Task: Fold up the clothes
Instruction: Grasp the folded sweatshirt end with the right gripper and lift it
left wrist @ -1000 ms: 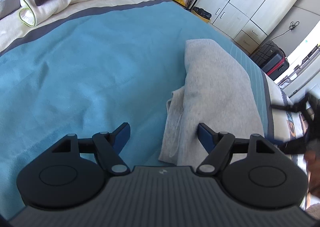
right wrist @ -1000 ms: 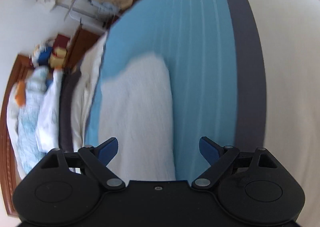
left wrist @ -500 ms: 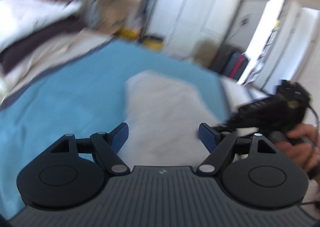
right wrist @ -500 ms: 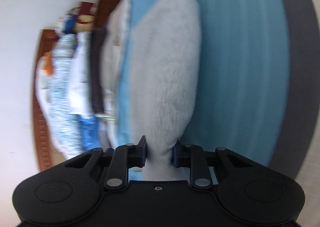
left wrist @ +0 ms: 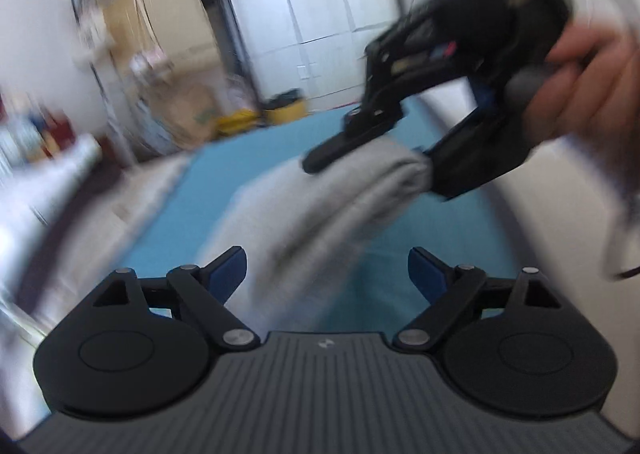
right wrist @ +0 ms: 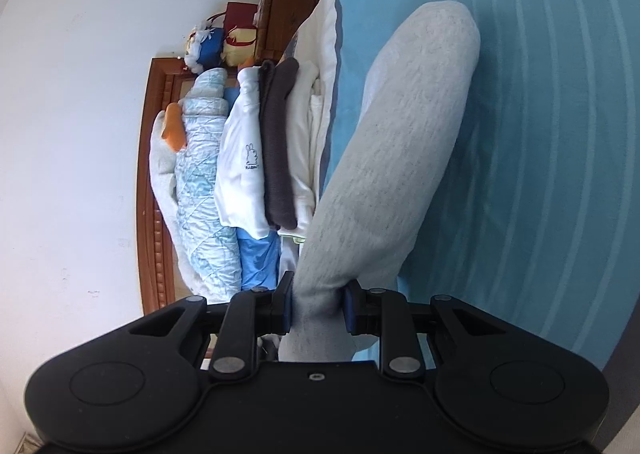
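Right gripper (right wrist: 316, 308) clamped on soft grey folded garment (right wrist: 400, 141) over blue bedspread (right wrist: 540, 133), left gripper (left wrist: 326, 274) wide open, empty, folded stack (right wrist: 276, 145) beside.

Your right gripper (right wrist: 317, 308) is matt black plastic with blue pads (right wrist: 349, 306) and dull metal pivot pins; it pinches the grey garment (right wrist: 404, 157), a soft, heathered knit with a faintly fuzzy face. The blue bedspread (right wrist: 540, 133) under it looks like smooth cloth with paler woven stripes. The headboard (right wrist: 150, 189) is glossy brown wood. Your left gripper (left wrist: 326, 274) has a ribbed matt grey plastic body.
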### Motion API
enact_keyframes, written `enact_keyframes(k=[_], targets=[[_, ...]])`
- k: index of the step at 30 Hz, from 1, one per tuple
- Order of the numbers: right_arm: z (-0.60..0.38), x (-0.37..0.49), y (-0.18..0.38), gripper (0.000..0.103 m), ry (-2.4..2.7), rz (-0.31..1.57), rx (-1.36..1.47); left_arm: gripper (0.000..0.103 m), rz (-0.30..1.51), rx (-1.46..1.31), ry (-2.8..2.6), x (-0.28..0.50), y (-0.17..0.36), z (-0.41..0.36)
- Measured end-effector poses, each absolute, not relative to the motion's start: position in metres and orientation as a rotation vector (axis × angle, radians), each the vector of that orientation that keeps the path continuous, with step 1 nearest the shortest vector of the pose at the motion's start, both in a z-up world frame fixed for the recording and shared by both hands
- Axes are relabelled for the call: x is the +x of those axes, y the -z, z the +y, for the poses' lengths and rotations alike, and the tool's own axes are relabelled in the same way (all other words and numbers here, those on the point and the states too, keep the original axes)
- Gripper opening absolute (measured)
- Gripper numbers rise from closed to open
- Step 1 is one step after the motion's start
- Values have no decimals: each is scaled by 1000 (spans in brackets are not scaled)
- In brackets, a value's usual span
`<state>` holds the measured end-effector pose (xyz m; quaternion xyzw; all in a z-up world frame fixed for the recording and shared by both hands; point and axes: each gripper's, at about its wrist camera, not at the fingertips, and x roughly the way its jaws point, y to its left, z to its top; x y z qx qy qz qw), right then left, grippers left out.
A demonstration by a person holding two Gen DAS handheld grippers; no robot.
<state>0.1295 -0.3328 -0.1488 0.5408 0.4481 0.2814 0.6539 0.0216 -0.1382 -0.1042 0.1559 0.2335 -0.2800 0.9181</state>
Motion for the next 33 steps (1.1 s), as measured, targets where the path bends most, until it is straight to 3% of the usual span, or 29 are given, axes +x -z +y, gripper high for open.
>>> enact_keyframes(k=[2, 3, 4, 6, 9, 10, 11, 14, 18, 25, 28, 33], targets=[[-335, 129, 150, 28, -640, 1021, 1234, 88, 465, 399, 545, 27, 105, -148], [-337, 128, 151, 28, -642, 1024, 1235, 80, 458, 438, 529, 30, 105, -153], [-340, 128, 151, 29, -645, 1027, 1235, 48, 450, 478, 514, 33, 105, -157], [-346, 129, 147, 32, -635, 1031, 1212, 25, 434, 556, 482, 39, 106, -167], [-367, 127, 130, 48, -558, 987, 1137, 23, 496, 419, 439, 54, 99, -151], [-379, 125, 124, 63, -494, 939, 1120, 23, 517, 358, 431, 58, 97, -143], [-389, 123, 123, 71, -442, 910, 1121, 23, 540, 291, 432, 63, 95, -134], [-407, 125, 141, 71, -376, 903, 1196, 23, 569, 151, 449, 67, 95, -109], [-393, 148, 180, 81, -400, 966, 1304, 21, 579, 45, 461, 65, 102, -87], [-361, 196, 195, 82, -487, 970, 1258, 20, 603, 33, 479, 54, 101, -72], [-347, 199, 181, 43, -457, 952, 1085, 23, 679, 43, 469, 52, 110, -71], [-336, 183, 138, 33, -415, 853, 843, 30, 716, 2, 453, 51, 112, -63]])
